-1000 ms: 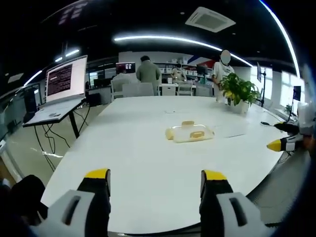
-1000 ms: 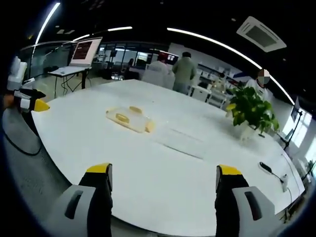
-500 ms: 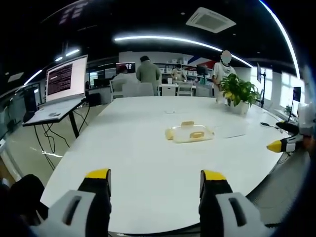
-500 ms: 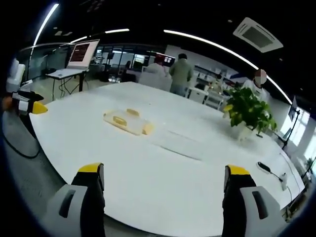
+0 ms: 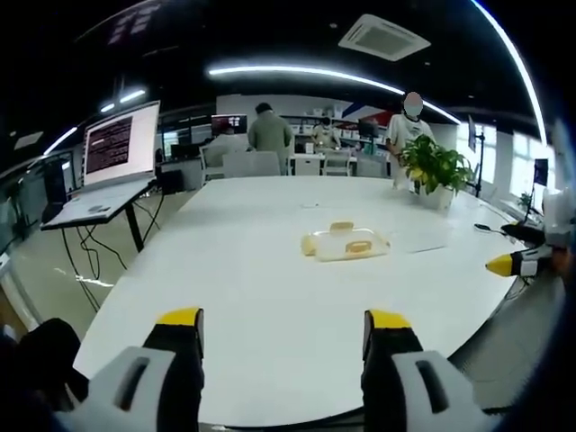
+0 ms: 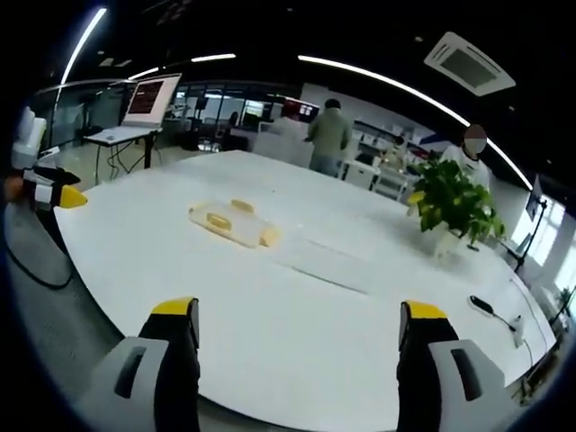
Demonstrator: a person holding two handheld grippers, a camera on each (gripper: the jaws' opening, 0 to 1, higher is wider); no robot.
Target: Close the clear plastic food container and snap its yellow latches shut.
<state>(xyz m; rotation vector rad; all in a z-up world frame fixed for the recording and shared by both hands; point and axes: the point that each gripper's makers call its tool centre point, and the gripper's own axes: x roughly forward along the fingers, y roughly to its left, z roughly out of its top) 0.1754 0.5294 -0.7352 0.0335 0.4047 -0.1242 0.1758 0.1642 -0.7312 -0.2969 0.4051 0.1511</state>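
1. Left gripper view: the left tongs [image 5: 281,346] hover low over the near edge of the white desk [image 5: 270,270], jaws wide apart and holding nothing. The clear plastic food container [image 5: 346,242] lies well ahead, near the desk's middle, its yellow latches [image 5: 359,245] showing at the sides. The yellow tip of the right tongs [image 5: 500,265] pokes in at the right edge, clear of the desk.
2. Right gripper view: the right tongs [image 6: 292,333] are level and pointed forward over the desk's edge, jaws spread and empty. The container [image 6: 227,221] sits ahead and to the left, well apart from them; beside it a flat clear sheet [image 6: 326,263] lies on the desk, possibly the lid, though I cannot tell.
3. Step in hand, as I judge it: the approach, with nothing touched yet. Next, both tongs need to reach in to the container, one steadying it while the other seats the lid and presses a latch.
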